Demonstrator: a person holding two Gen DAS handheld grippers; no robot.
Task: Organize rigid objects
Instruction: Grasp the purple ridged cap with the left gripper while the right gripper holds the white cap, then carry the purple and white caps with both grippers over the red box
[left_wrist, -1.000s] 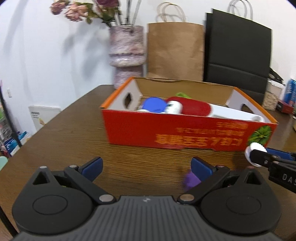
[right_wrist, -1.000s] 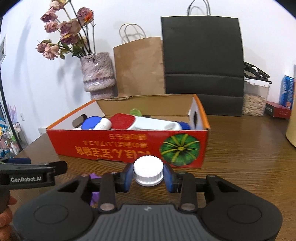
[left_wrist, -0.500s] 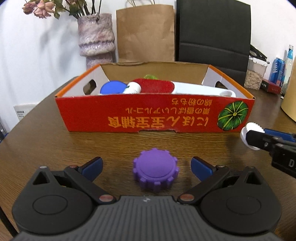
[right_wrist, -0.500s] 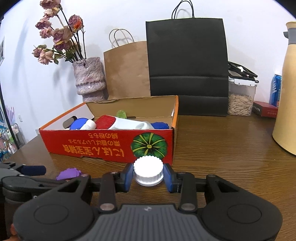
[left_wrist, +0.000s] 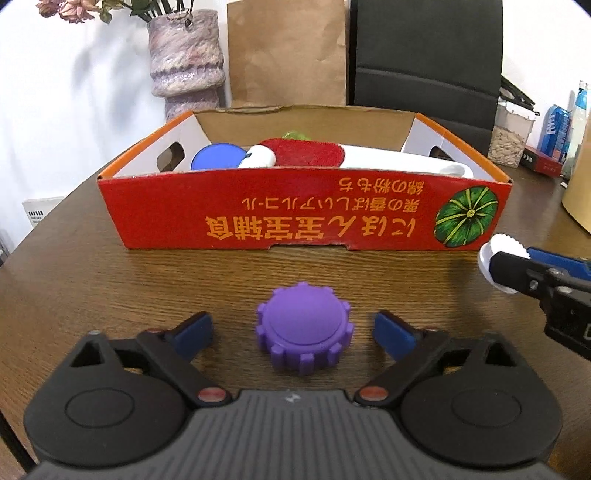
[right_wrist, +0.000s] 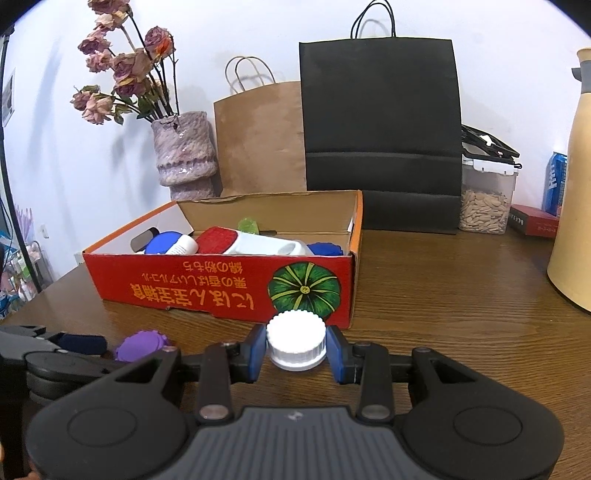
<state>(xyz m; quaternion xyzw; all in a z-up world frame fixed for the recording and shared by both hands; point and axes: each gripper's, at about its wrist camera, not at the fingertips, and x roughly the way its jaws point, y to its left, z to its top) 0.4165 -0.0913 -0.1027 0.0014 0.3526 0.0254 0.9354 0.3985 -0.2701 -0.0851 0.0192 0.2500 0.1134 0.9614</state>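
Box contents (left_wrist: 306, 157) half hidden by wall

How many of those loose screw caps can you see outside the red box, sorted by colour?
Purple cap: 1, on the table between the left gripper's closing jaws, not yet touched.
White cap: 1, clamped in the right gripper.
Total: 2 caps outside the red cardboard box.
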